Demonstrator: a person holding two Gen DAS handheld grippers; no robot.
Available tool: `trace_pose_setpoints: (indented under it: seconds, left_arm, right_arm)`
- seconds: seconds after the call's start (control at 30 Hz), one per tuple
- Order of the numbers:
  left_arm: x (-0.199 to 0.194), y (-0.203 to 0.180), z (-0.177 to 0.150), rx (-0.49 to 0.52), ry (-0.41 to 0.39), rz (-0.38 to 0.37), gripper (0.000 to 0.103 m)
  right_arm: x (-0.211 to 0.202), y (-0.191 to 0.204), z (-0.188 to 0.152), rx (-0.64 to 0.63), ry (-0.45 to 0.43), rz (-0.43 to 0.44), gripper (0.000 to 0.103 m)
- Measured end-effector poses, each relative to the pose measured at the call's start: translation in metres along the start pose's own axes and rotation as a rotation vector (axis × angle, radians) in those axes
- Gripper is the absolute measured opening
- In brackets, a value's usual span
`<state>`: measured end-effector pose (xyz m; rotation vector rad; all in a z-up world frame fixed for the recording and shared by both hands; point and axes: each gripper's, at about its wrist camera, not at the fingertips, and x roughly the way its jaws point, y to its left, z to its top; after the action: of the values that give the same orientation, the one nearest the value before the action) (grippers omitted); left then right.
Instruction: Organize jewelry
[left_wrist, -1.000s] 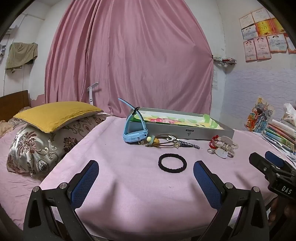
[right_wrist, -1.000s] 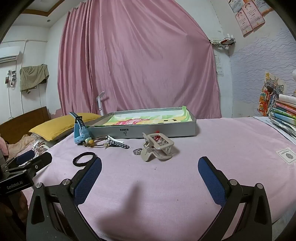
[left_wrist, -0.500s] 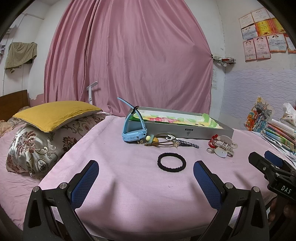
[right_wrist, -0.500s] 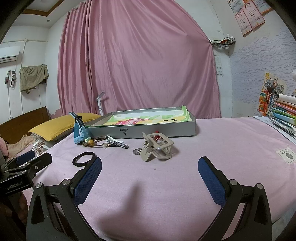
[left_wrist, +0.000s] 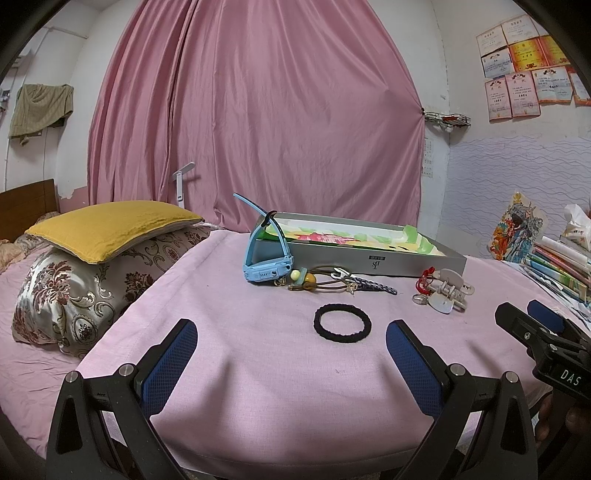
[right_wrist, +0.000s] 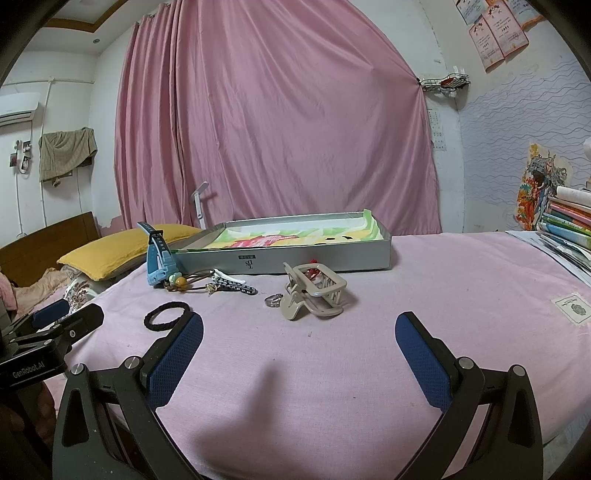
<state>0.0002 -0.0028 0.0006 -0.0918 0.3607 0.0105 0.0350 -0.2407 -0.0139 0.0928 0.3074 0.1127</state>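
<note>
Black tool (left_wrist: 290, 341) frames, blue textured pads (left_wrist: 168, 363), silver screws.

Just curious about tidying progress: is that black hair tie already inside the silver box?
No, the black hair tie lies on the pink bedspread, in front of the silver box.

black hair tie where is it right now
The black hair tie lies flat on the pink bedspread, alone, just ahead of the open left claw, nearer than the blue watch and grey tray.
</note>
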Motion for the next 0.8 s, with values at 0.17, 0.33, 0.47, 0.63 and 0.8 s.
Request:
trace_pose_setpoints:
  seconds: [0.17, 0.33, 0.47, 0.63, 0.8]
  left_arm:
    - [0.0001, 0.0004, 0.0000, 0.000, 0.001, 0.000, 0.103]
    - [0.0000, -0.0002, 0.0000, 0.000, 0.000, 0.000, 0.103]
    - [0.0001, 0.0002, 0.0000, 0.000, 0.001, 0.000, 0.103]
    - [0.0002, -0.0001, 0.0001, 0.000, 0.001, 0.000, 0.103]
    - [0.0001, 0.0004, 0.0000, 0.000, 0.000, 0.000, 0.103]
  right_arm:
    - [-0.0001, 0.0000, 0.0000, 0.000, 0.000, 0.000, 0.102]
    - [-0.0008, 0.0001, -0.0002, 0.000, 0.001, 0.000, 0.102]
    - [0.0010, -0.0001, -0.0004, 0.000, -0.001, 0.000, 0.102]
    - [0.0003, 0.0000, -0.0002, 0.000, 0.000, 0.000, 0.102]
    - [0.0022, 0.0006, -0.0016, 0.000, 0.003, 0.000, 0.102]
